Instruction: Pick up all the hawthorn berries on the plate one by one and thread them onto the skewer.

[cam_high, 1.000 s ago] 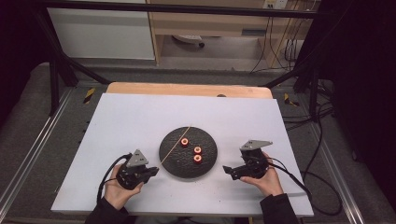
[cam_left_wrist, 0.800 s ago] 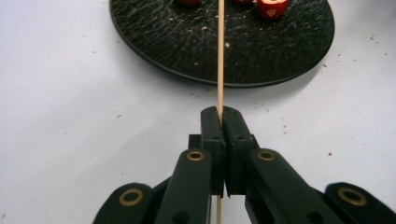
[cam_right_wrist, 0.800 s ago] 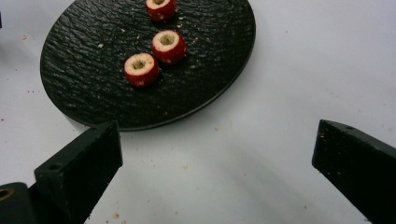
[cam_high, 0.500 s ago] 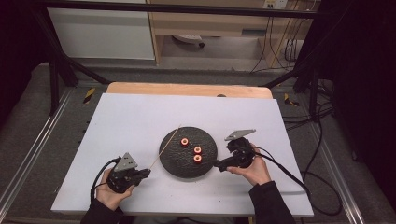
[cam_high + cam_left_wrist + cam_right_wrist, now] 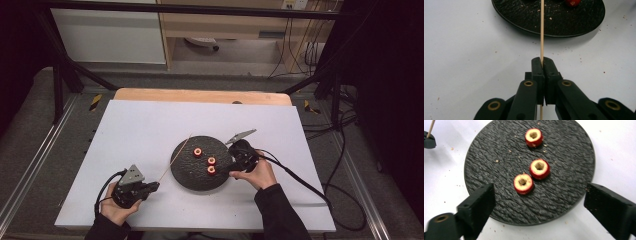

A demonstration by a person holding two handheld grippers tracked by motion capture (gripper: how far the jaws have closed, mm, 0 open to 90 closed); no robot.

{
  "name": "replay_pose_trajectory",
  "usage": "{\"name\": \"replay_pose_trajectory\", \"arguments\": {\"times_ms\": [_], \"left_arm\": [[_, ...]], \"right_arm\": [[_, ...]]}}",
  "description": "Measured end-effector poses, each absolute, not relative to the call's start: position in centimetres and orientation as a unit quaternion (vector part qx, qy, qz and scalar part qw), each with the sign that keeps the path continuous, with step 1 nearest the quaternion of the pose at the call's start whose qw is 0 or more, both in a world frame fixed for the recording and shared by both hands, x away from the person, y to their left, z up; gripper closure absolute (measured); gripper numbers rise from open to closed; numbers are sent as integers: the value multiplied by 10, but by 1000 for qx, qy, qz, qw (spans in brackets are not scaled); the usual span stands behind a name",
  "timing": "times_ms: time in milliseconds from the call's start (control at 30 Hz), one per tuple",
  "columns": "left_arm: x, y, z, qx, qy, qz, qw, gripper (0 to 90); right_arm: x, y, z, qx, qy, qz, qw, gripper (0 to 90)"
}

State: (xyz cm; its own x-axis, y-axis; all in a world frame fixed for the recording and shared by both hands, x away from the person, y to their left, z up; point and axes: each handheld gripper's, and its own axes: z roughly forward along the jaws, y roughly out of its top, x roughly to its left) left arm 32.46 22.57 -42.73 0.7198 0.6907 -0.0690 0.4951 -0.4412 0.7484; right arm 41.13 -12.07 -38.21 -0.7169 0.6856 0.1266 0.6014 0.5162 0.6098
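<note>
A round black slate plate (image 5: 192, 175) lies on the white table and carries three red cored fruit pieces (image 5: 523, 183). My left gripper (image 5: 152, 186) rests left of the plate, shut on a thin wooden skewer (image 5: 542, 30) that slants up over the plate's left rim. My right gripper (image 5: 227, 167) hovers at the plate's right edge, tilted down at the fruit. Its jaws stand wide apart and have just been closing a little, with nothing between the pads. The nearest fruit piece lies on the plate just ahead of them.
The white table top (image 5: 140, 130) has a wooden strip (image 5: 200, 95) along its far edge. Cables (image 5: 300, 180) trail off to the right from the right gripper. Metal frame rails run down both sides of the table.
My right hand has moved left and slightly up, from the table beside the plate to the plate's right edge. The left gripper with the skewer has barely shifted.
</note>
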Motion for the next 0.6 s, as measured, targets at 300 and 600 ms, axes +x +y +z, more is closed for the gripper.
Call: {"name": "replay_pose_trajectory", "arguments": {"times_ms": [300, 600], "left_arm": [[325, 224, -428, 840, 352, 125, 393, 884], [325, 224, -429, 841, 351, 124, 392, 884]], "right_arm": [[419, -101, -384, 358, 881, 306, 45, 301], [428, -82, -397, 359, 892, 273, 8, 473]]}}
